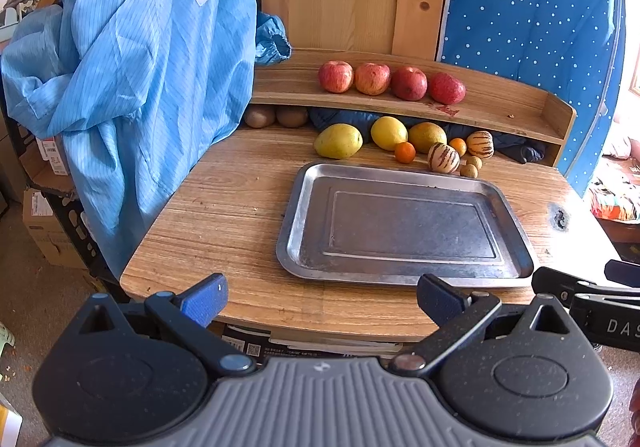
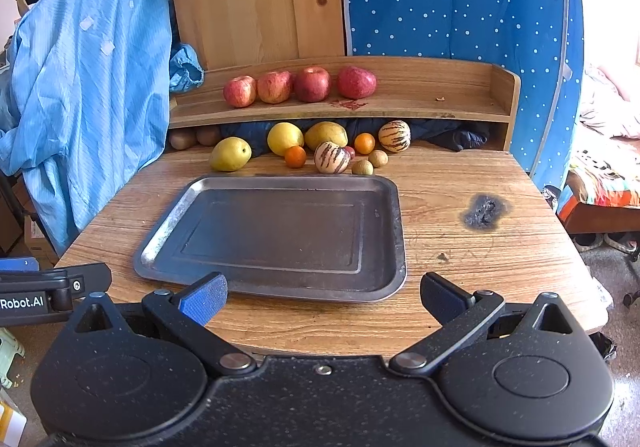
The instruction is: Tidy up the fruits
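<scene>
While both my left claw [image 1: 320, 301] and right claw [image 2: 322, 299] hang spread and empty, the tray [image 2: 394, 231] sits bare on the table [image 2: 460, 175].

Left tool [image 1: 322, 301] and right tool [image 2: 324, 299] side by side, both wide apart, empty.

Tray [image 2: 276, 279] sits mid-surface [image 2: 460, 287], nothing in it. Behind the tray, a loose cluster of fruit [image 2: 320, 149] on the surface, under the shelf [image 2: 400, 103]. Four apples [image 2: 300, 85] in a row on the shelf. Garment [image 1: 140, 67] hangs at left; both tools at the near edge.
</scene>
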Tool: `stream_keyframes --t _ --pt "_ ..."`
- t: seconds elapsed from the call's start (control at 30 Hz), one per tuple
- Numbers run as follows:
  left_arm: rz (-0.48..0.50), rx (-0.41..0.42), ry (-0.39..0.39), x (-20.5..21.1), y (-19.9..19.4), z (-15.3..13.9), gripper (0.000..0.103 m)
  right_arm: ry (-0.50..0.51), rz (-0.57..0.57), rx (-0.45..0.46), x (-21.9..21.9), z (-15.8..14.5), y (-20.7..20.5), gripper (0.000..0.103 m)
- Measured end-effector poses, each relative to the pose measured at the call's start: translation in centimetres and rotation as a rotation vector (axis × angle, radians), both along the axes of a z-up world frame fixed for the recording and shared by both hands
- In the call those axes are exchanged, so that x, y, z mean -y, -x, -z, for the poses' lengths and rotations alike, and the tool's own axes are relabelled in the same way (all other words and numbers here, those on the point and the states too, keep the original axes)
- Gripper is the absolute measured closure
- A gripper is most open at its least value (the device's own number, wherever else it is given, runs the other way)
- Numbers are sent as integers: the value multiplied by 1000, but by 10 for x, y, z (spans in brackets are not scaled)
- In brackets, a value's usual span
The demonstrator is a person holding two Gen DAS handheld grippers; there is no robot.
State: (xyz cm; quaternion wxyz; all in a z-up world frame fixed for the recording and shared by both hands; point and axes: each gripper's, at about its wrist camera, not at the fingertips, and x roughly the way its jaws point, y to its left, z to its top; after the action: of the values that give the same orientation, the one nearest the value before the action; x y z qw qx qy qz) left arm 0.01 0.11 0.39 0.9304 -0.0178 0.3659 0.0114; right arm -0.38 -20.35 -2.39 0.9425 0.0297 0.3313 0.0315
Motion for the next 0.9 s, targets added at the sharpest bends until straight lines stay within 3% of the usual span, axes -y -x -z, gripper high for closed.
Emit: stream_keyframes --t 0.9 --pt "-10 -33 24 -9 -13 10 1 5 -6 -33 -6 4 -15 1"
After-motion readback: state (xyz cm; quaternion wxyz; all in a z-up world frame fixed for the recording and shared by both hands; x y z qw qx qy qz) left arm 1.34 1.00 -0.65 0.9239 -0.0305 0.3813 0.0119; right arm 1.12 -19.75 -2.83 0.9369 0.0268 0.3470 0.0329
